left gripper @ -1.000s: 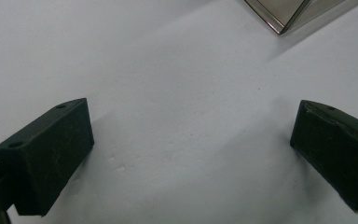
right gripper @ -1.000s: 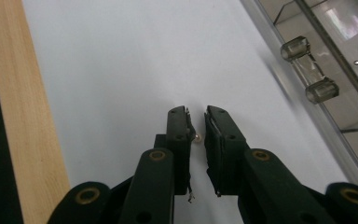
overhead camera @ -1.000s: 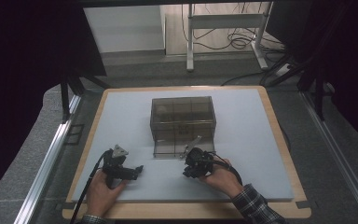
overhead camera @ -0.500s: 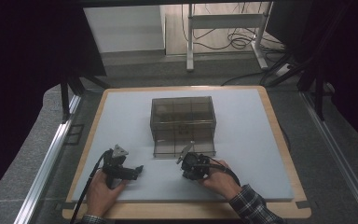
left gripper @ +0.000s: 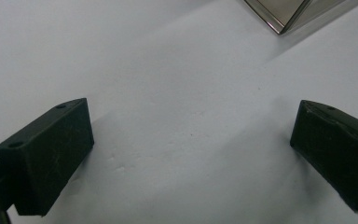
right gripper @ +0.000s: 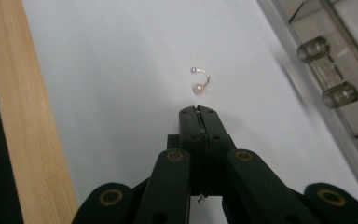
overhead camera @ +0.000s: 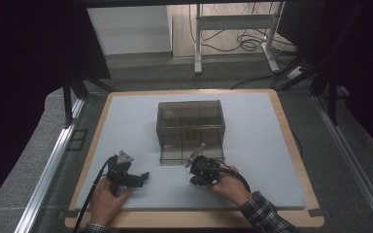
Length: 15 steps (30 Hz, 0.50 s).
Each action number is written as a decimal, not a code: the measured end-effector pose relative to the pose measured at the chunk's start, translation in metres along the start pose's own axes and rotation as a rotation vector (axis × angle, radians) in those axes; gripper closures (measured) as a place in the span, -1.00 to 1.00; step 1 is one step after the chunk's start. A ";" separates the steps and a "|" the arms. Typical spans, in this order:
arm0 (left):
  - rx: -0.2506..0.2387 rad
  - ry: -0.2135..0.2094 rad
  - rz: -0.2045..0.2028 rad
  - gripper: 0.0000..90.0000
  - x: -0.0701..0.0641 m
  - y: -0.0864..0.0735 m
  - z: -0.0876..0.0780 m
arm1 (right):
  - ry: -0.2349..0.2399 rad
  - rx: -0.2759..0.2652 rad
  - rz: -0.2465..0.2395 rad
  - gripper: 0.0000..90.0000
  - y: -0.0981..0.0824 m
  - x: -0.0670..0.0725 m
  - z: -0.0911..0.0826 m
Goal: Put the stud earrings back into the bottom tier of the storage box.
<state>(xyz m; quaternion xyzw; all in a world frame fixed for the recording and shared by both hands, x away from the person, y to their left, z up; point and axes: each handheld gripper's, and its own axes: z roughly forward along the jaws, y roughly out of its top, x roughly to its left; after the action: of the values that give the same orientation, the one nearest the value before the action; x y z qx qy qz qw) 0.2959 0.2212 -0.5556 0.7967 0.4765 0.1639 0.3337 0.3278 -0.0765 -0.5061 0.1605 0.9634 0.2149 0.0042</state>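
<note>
A small silver hook earring with a pearl [right gripper: 199, 80] lies on the white mat [right gripper: 121, 70]. My right gripper [right gripper: 198, 112] is shut with nothing in it, its tip just short of the earring. In the high view the right gripper [overhead camera: 195, 176] sits low in front of a smoky clear box [overhead camera: 190, 122]. That box's clear drawer handle [right gripper: 328, 70] shows at the right of the right gripper view. My left gripper [left gripper: 191, 135] is open wide over bare mat, and it rests at the mat's front left [overhead camera: 141, 177]. A corner of the box [left gripper: 284, 14] is ahead of it.
The mat lies on a wooden board whose near edge [right gripper: 14, 121] runs beside my right gripper. Past the table's far side stand metal frame legs [overhead camera: 198, 43] and loose cables [overhead camera: 252, 43]. Open mat stretches left and right of the box.
My right gripper has shifted a little to the left in front of the box. The left hand and its gripper have stayed put.
</note>
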 end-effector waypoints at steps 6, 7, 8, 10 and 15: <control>0.000 0.000 0.000 -1.00 0.000 0.000 0.000 | -0.003 -0.040 0.000 0.73 0.007 -0.003 -0.003; 0.000 0.000 0.000 -1.00 0.000 0.000 0.000 | 0.011 -0.052 0.011 0.69 0.010 -0.004 0.000; 0.000 0.000 0.000 -1.00 0.000 0.000 0.000 | 0.011 -0.052 0.011 0.69 0.010 -0.004 0.000; 0.000 0.000 0.000 -1.00 0.000 0.000 0.000 | 0.014 -0.053 0.007 0.67 0.013 -0.004 0.003; 0.001 0.000 0.001 -1.00 0.000 0.000 0.000 | 0.009 -0.045 -0.011 0.66 0.019 -0.003 0.012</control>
<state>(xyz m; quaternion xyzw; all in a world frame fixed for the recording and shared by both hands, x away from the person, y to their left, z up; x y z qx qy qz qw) 0.2959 0.2213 -0.5555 0.7970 0.4762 0.1637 0.3335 0.3378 -0.0566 -0.5090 0.1541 0.9592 0.2370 0.0045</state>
